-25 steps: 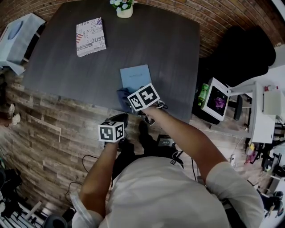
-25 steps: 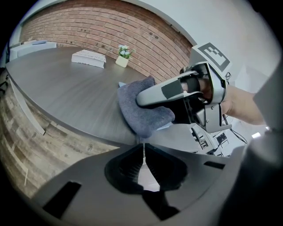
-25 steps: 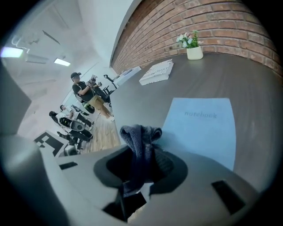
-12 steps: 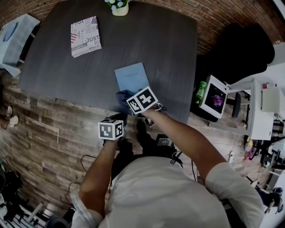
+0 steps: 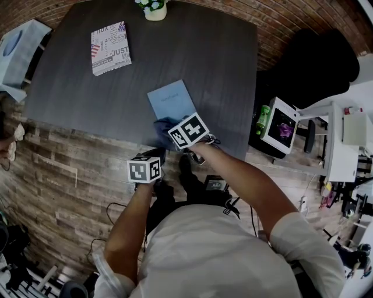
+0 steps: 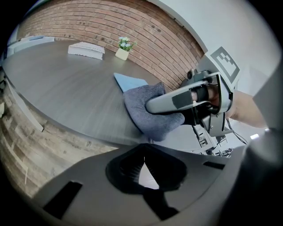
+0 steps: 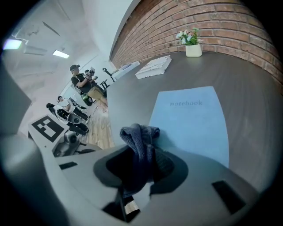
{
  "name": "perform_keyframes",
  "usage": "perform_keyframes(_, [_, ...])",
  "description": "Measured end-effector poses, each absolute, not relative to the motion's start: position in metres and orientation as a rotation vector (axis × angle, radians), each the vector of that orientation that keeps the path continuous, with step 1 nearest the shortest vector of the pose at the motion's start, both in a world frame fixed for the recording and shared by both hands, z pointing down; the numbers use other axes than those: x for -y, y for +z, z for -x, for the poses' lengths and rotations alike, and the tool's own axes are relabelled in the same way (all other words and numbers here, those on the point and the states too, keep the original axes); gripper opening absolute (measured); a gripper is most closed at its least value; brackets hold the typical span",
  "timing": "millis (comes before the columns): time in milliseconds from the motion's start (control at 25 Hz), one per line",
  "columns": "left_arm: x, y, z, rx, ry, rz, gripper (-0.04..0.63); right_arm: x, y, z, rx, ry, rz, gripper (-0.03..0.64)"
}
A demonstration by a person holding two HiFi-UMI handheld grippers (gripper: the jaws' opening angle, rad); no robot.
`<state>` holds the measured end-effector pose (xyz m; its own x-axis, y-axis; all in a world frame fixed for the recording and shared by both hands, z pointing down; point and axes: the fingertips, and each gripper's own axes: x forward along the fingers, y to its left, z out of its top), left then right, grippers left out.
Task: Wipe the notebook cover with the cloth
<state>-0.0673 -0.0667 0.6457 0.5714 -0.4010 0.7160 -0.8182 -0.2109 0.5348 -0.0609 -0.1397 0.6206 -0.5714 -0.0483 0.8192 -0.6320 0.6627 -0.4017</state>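
Wiping is the step in hand: the blue notebook (image 7: 190, 123) lies flat near the front edge of the dark worktop (image 5: 204, 58), cover up, and the grey cloth (image 7: 139, 137) sits bunched at its near left corner, overlapping the cover's edge as far as I can judge. My right hand-held gripper (image 7: 138, 162) is pinching that cloth, the fabric bulging out past the jaws. To do this well I would press the wad flat onto the cover and sweep in long overlapping strokes away from me, lightly enough that the notebook does not slide. My left hand-held gripper (image 6: 142, 164) hangs off the worktop's near edge, jaws pressed together on nothing; I judge it could steady the notebook's free side. A printed book (image 5: 109, 48) and a small flower pot (image 5: 155, 10) stand well apart at the far side.
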Motion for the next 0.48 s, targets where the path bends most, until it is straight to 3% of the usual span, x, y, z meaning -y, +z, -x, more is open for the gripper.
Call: perform_keyframes(480, [0.061,0.636,0.04,0.951,0.513,-1.903,0.011,0.142,0.62,0.055,2.029,0.879,-0.512,0.114])
